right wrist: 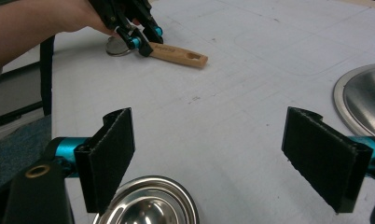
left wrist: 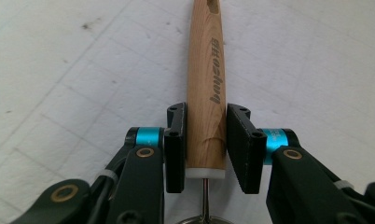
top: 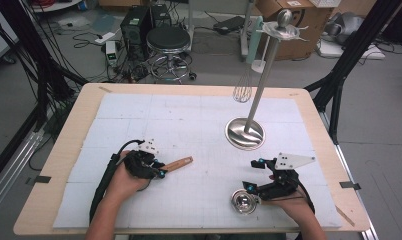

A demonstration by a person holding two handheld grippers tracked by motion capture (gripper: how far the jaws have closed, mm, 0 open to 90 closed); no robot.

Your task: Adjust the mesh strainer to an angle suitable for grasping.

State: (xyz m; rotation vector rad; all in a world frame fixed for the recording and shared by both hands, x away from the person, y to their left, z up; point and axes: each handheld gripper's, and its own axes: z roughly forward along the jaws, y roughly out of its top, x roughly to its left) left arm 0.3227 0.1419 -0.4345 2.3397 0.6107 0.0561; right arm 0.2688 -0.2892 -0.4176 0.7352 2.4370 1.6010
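Note:
A utensil with a light wooden handle (top: 179, 163) lies on the white mat left of centre. My left gripper (top: 161, 170) is shut on the near end of that handle (left wrist: 206, 70), one black pad on each side. A thin metal stem leaves the handle's end behind the jaws. In the right gripper view the left gripper (right wrist: 139, 37) holds the handle (right wrist: 178, 53) at the far side, with a round metal head (right wrist: 113, 46) under the hand. My right gripper (top: 250, 175) stands open, just above a shiny steel bowl (top: 244, 202) with nothing between its pads (right wrist: 223, 158).
A steel utensil stand with a round base (top: 245, 133) and a tilted pole rises at the back right. A wire whisk (top: 243, 92) hangs from it. The white mat (top: 139, 115) covers a wooden table. A stool (top: 168, 42) and boxes stand beyond the table.

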